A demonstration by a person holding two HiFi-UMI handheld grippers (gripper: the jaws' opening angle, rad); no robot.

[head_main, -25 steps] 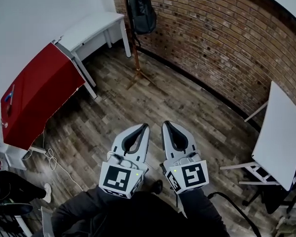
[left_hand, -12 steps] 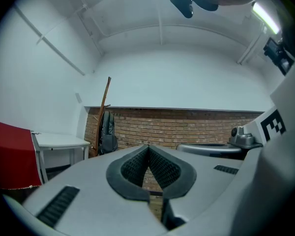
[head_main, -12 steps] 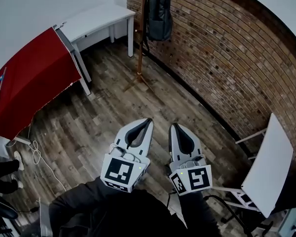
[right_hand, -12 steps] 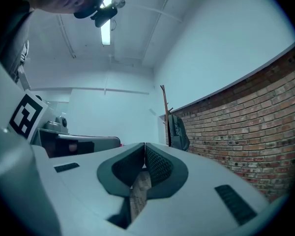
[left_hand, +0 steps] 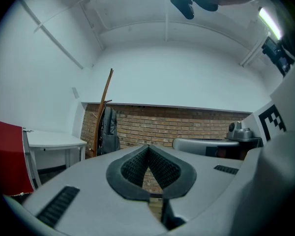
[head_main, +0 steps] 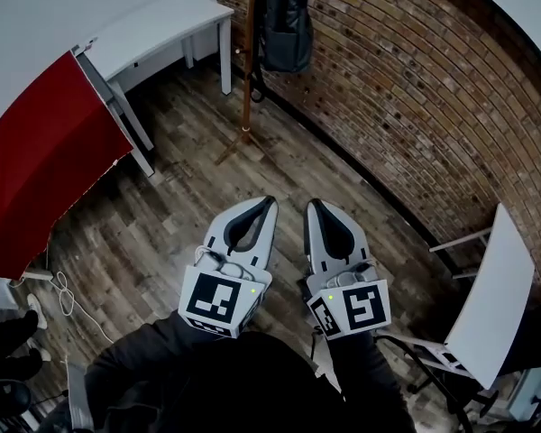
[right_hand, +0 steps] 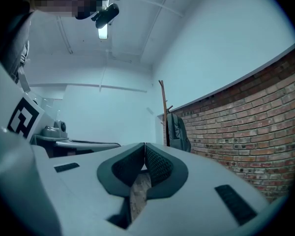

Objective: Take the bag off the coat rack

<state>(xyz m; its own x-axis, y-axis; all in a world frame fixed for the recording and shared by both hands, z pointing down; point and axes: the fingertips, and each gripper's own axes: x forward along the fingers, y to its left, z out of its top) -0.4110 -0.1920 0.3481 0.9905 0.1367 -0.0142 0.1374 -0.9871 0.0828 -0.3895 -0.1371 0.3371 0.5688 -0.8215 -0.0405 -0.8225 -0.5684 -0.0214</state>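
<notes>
Both the left gripper (head_main: pixel 262 205) and the right gripper (head_main: pixel 315 207) are closed and empty, well apart from the bag (head_main: pixel 284 21) hanging on the coat rack (head_main: pixel 247 70).

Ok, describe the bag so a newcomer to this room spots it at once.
Follow the long brick wall to the corner where it meets the white desk. A slim wooden coat rack stands there, and the bag hangs on it, clear of the floor. It is a dark grey backpack, the only soft, dark thing beside bare wood and pale furniture.
</notes>
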